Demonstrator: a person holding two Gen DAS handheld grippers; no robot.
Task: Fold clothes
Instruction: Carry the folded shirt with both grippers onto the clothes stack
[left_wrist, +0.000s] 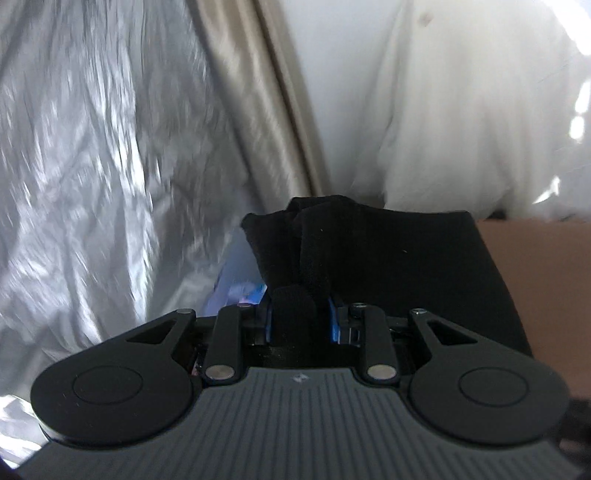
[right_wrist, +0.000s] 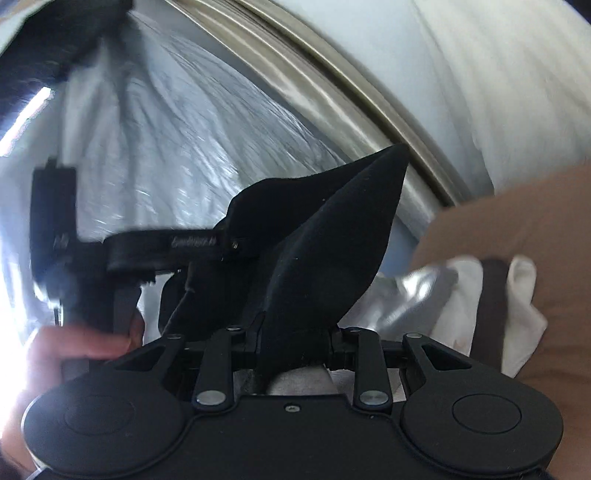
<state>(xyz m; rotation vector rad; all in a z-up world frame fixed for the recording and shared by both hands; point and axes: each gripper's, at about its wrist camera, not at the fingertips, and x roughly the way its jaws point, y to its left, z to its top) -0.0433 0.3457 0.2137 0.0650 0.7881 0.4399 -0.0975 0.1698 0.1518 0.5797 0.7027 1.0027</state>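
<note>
A black garment (left_wrist: 369, 251) is bunched between the fingers of my left gripper (left_wrist: 299, 310), which is shut on it; the cloth hangs off to the right and hides the fingertips. In the right wrist view my right gripper (right_wrist: 295, 347) is shut on another part of the black garment (right_wrist: 332, 229), which rises in a pointed fold in front of the camera. The left gripper's body (right_wrist: 166, 247) and the hand holding it (right_wrist: 81, 339) show at the left of the right wrist view.
A crinkled silvery sheet (left_wrist: 92, 166) fills the background. A tan band (left_wrist: 266, 92) runs diagonally beside it. The person's white shirt (left_wrist: 461, 110) and bare forearm (left_wrist: 546, 266) are at the right. White cloth (right_wrist: 524, 288) lies at the lower right.
</note>
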